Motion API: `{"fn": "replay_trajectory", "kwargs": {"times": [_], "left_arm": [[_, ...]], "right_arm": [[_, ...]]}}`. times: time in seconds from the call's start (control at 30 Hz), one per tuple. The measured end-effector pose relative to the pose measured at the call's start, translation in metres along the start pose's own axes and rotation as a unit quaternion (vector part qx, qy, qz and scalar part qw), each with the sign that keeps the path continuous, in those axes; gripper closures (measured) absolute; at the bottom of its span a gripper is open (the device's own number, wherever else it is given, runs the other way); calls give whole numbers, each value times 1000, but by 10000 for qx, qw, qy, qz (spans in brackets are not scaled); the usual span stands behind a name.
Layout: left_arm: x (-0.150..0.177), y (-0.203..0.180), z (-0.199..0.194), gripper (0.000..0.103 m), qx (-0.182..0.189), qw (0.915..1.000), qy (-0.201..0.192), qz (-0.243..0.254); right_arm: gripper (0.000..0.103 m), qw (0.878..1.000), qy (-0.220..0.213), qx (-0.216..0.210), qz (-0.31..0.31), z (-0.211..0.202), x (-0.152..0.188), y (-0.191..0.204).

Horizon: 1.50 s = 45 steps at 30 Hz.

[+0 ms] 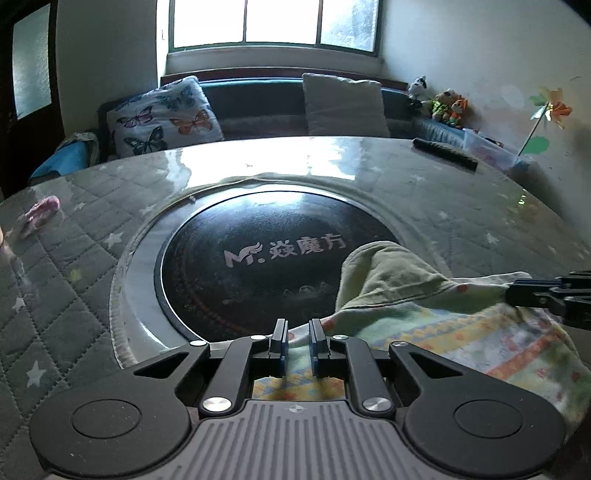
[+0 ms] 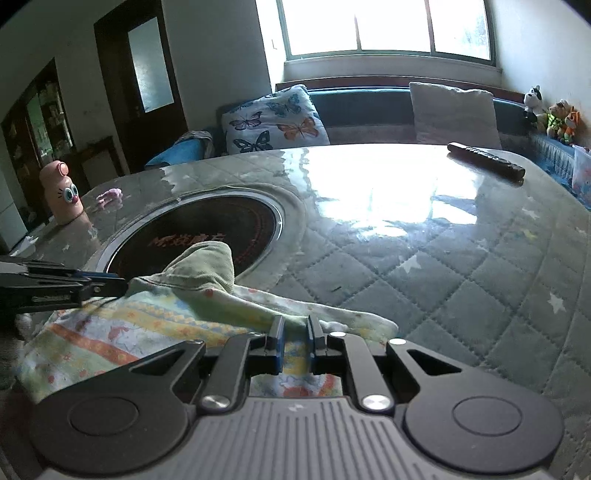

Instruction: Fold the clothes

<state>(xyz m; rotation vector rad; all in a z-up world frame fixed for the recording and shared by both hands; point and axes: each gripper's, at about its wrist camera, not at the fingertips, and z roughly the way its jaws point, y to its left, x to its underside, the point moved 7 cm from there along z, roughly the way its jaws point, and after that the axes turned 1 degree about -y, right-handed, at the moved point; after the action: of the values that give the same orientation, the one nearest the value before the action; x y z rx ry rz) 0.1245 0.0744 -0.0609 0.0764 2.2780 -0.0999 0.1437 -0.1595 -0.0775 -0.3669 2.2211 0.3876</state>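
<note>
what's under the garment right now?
The garment lies on the quilted table cover, and its green sleeve overlaps the rim of the black round hotplate. Whatever lies beneath the bunched cloth is covered. Both tools, left and right, pinch its near edge.

"M 焱魔方" on black cooktop (image 1: 266, 258)

Home living room. Sofa (image 2: 369, 110) under wide window (image 2: 388, 29), butterfly-print cushion (image 2: 275, 122) and plain pale cushion (image 2: 454, 110) on it. Plush toys (image 2: 554, 116) lined along sofa end. Round table (image 2: 424, 258) with quilted star-pattern cover under clear sheet, built-in dark cooktop (image 1: 266, 258) at centre. Remote control (image 2: 485, 160) on table. Toy pinwheel (image 1: 546, 110) by wall. Wooden door with frosted pane (image 2: 147, 74), glass cabinet (image 2: 40, 122) beyond.
</note>
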Motion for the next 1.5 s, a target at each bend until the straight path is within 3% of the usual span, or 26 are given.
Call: {"fn": "replay_trajectory", "kwargs": {"times": [0.27,0.5,0.7,0.97,1.07,1.17,1.5], "left_arm": [[-6,-10,-13,89,210,9997,-152,22],[-7,-16,6,88,157,9998,92,-24],[-6,-7,-8,88,109,9999,-34,-124],[23,14,-52,88,-118,9998,-119,-145],[38,21,-67,87,-248,9994,-140,-197],[52,26,-81,83,-309,9990,-176,-283],[83,48,-107,77,-618,9970,-123,-450]], "right_arm": [[92,9983,-90,-469,-329,-10,-5,36],[92,9938,14,-796,-772,-5,1,72],[91,9906,46,-955,-980,-9,5,88],[91,9796,131,-1383,-1451,-26,22,117],[84,9742,141,-1477,-1701,-32,30,130],[84,9690,123,-1563,-1910,-38,36,142],[84,9563,179,-1852,-2258,-36,49,179]]}}
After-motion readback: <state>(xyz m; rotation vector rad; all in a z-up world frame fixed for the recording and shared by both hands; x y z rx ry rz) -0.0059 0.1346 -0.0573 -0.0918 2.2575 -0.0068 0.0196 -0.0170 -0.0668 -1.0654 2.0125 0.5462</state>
